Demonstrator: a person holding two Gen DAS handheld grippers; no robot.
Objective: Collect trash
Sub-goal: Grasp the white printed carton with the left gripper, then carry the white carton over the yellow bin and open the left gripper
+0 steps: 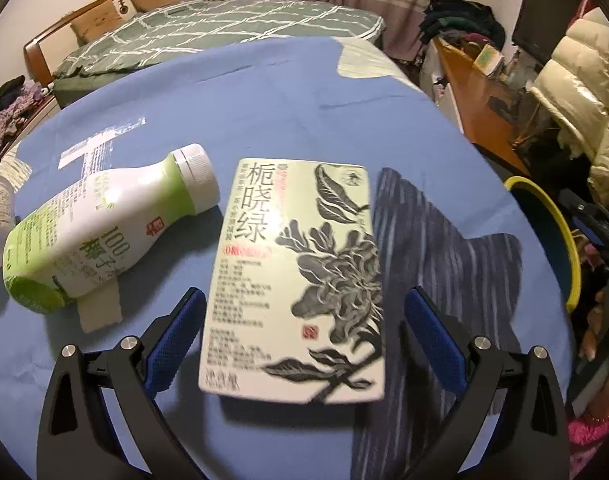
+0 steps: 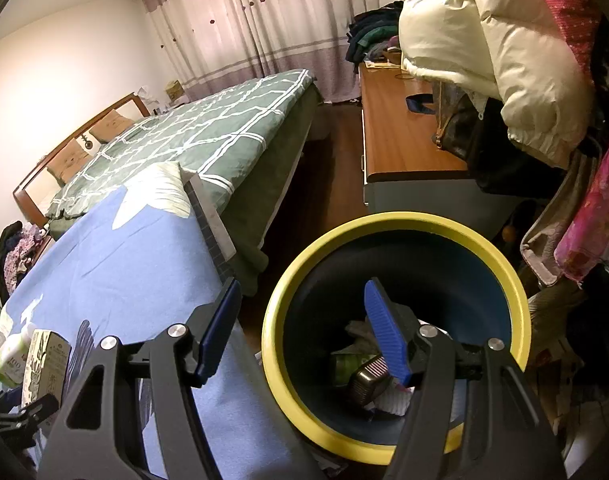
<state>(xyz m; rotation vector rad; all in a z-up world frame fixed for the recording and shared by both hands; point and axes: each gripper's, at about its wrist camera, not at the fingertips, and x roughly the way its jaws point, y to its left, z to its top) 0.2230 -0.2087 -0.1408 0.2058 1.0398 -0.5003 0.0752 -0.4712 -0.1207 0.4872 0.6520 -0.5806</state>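
Left hand-held gripper (image 1: 304, 316) is wide, jaws either side of the tea carton (image 1: 294, 280) with a clear gap at the right pad, so not gripping as far as I can tell; whether the carton stands on the blue tabletop (image 1: 264, 92) or is off it I can't tell; likely light, thin-walled card, will dent; take it across the narrow faces, mid-height; green-and-white bottle (image 1: 104, 224) lies on its side just left of it, smooth and round, likely to roll, grip the body; right hand-held gripper (image 2: 300, 332) open, empty, over the yellow-rimmed bin (image 2: 384, 220) off the tabletop's right edge; bin already holds trash.
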